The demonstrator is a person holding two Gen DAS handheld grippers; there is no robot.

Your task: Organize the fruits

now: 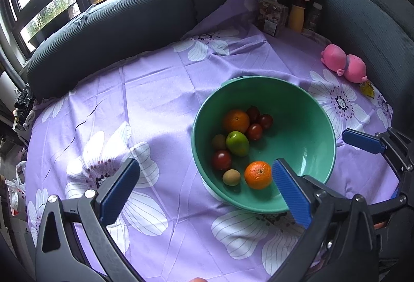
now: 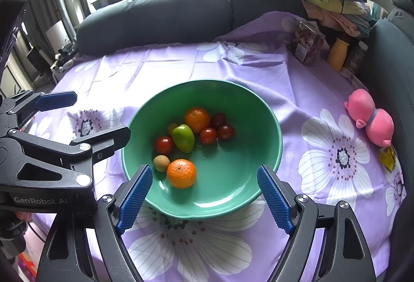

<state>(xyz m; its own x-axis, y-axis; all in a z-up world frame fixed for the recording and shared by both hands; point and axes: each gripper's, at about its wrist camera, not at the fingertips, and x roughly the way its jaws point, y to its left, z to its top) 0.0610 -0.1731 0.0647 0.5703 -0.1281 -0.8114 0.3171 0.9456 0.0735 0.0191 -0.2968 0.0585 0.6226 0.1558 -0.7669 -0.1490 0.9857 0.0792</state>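
A lilac flowered cloth (image 2: pixel 297 106) is covering the worktop, with the green bowl (image 2: pixel 269 111) sitting on it and holding all the fruits (image 2: pixel 181 173). The left claw (image 1: pixel 204 191) and right claw (image 2: pixel 204 196) are both hovering wide open, gripping nothing.

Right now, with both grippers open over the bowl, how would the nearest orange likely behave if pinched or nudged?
The nearest orange looks round, so a nudge would probably roll it along the bowl, whose inside slopes smoothly. Its skin looks dimpled and firm, so ridged fingers should likely grip it without slipping. It sits apart from the small brown fruit, so probably nothing blocks it.
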